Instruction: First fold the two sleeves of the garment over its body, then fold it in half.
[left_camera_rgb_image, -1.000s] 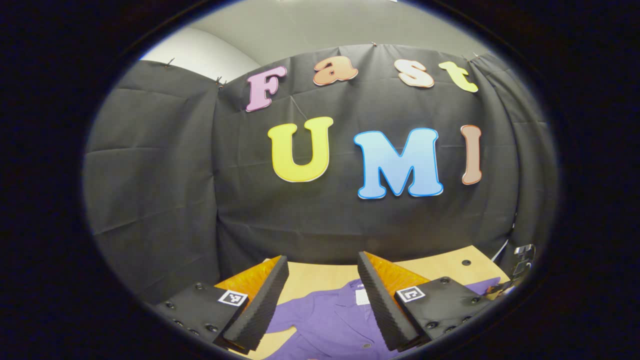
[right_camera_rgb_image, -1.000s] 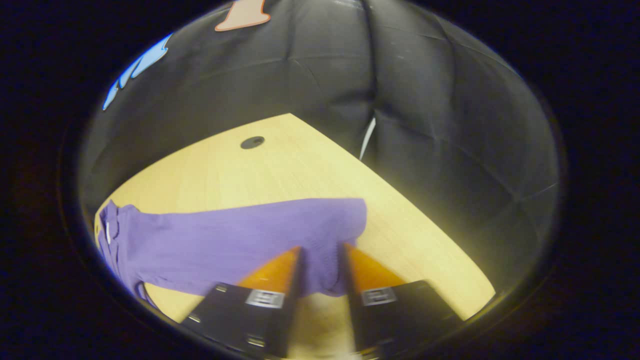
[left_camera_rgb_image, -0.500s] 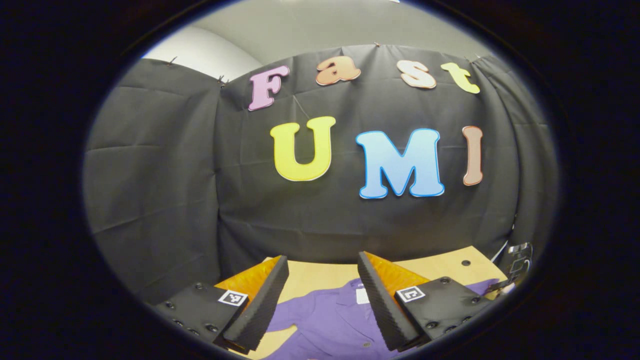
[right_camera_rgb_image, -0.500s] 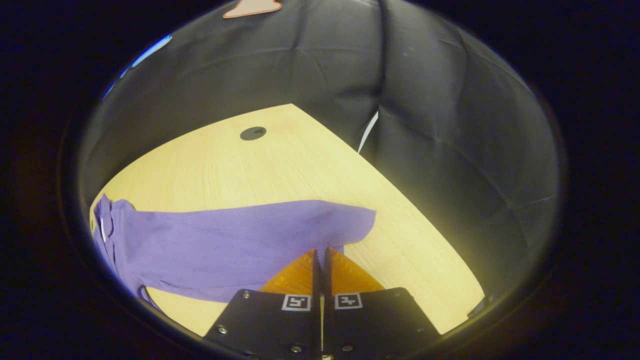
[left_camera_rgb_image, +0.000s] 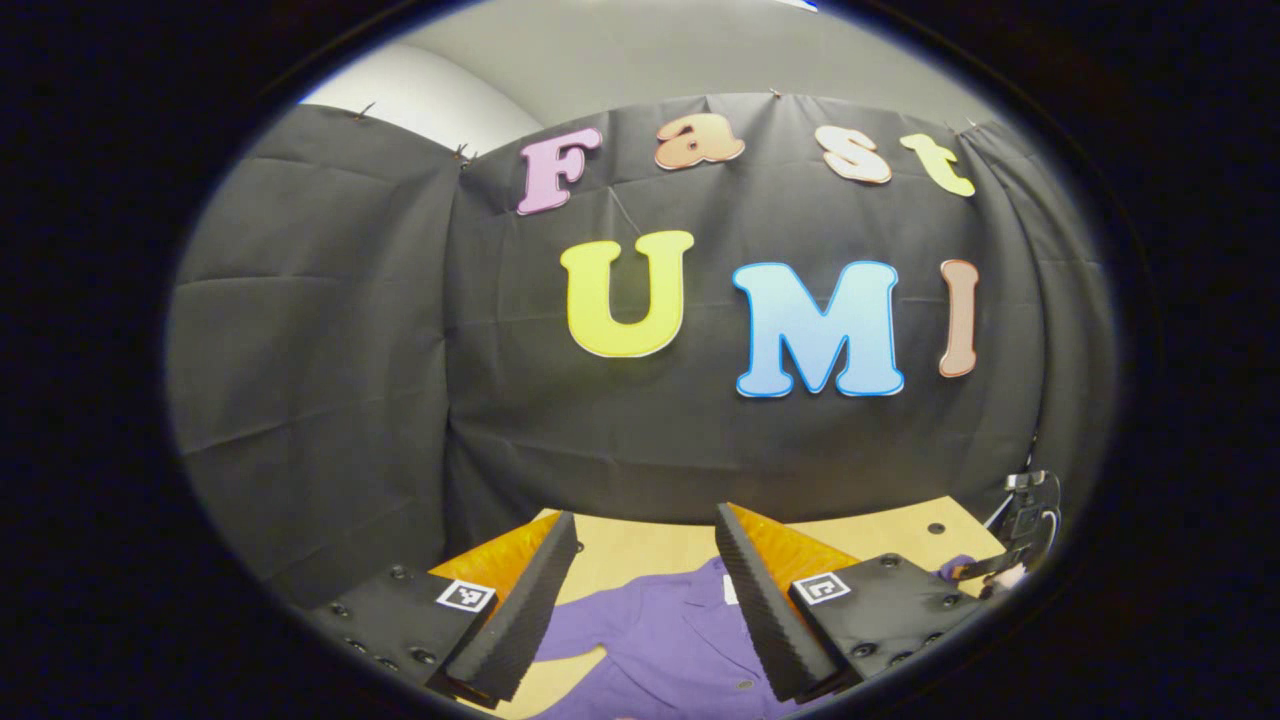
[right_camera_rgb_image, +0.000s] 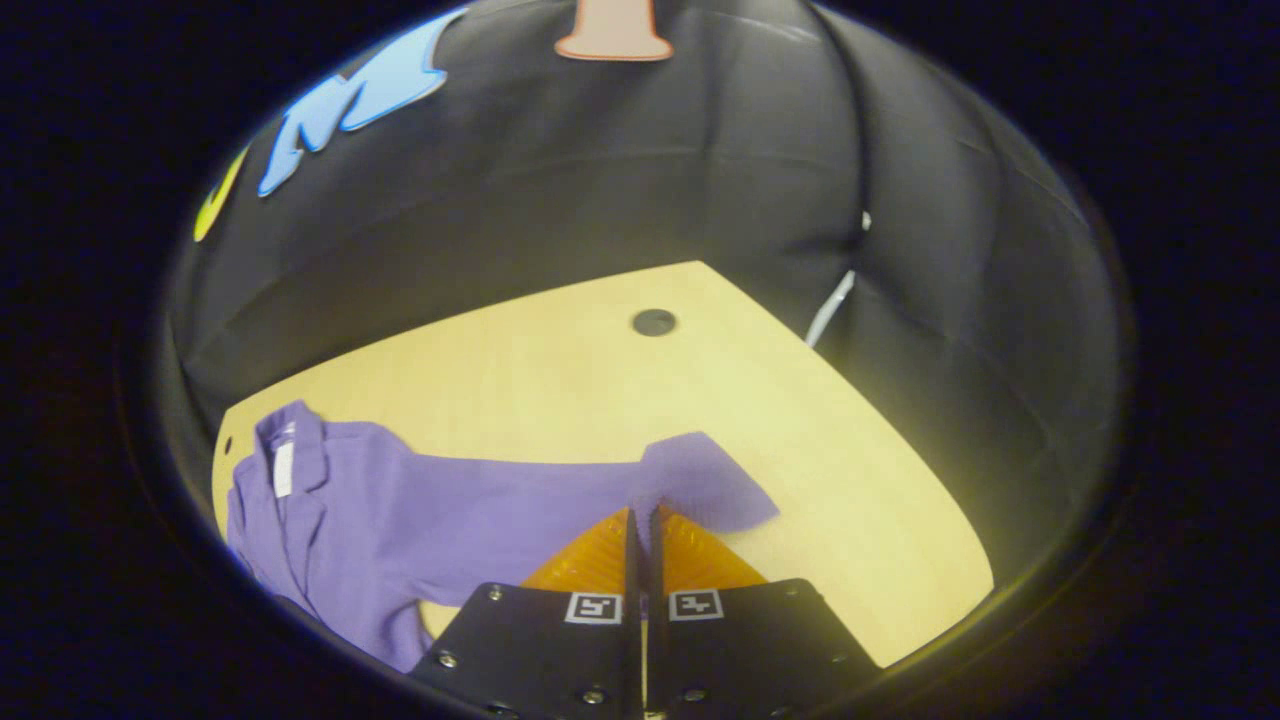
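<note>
Right tongs (right_camera_rgb_image: 643, 512) are clamped on the sleeve (right_camera_rgb_image: 700, 485), their tips hidden in its cloth. Left tongs (left_camera_rgb_image: 640, 580) gape above the shirt (left_camera_rgb_image: 660, 640), whose lower part is cut off.

1 purple shirt (right_camera_rgb_image: 420, 520) lies on 1 table (right_camera_rgb_image: 560, 370), ahead of the right gripper (right_camera_rgb_image: 641, 512) and below the left gripper (left_camera_rgb_image: 640, 530): 2 grippers in all. The shirt shows 1 white label (right_camera_rgb_image: 283, 468) at its collar. The table has 1 dark round hole (right_camera_rgb_image: 654, 322) beyond the right gripper.
</note>
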